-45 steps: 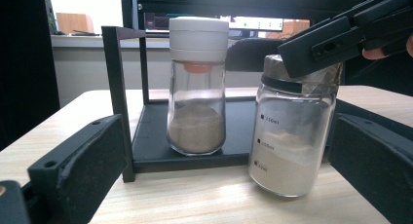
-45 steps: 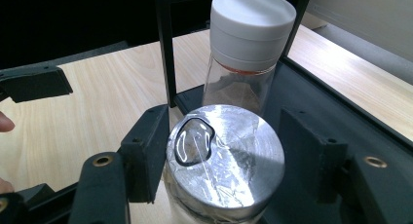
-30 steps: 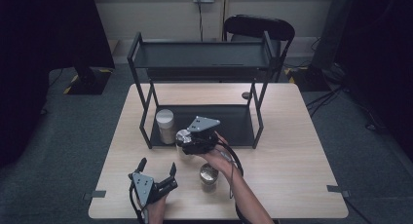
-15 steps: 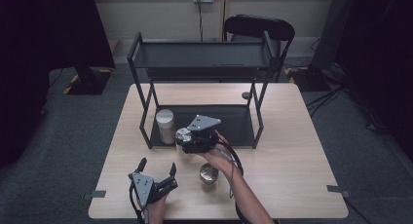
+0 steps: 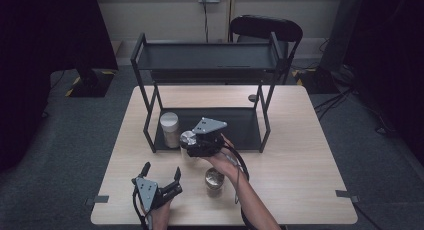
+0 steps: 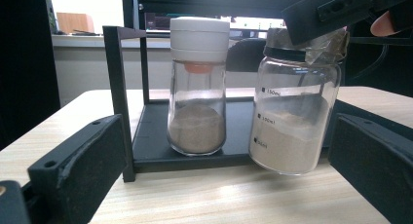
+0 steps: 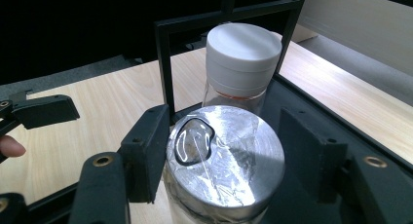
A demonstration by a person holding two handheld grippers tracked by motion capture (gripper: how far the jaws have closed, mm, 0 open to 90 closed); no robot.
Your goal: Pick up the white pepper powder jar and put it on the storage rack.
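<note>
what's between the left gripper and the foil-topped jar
Bare tabletop in the left gripper view: the open left gripper faces the foil-topped jar, held by the right gripper.

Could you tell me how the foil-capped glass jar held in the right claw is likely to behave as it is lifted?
The jar looks rigid, smooth glass, so it could slip in the right claw, which grips only near its foil top. It hangs tilted, and the powder, filling under half, will probably shift. It seems breakable if dropped.
</note>
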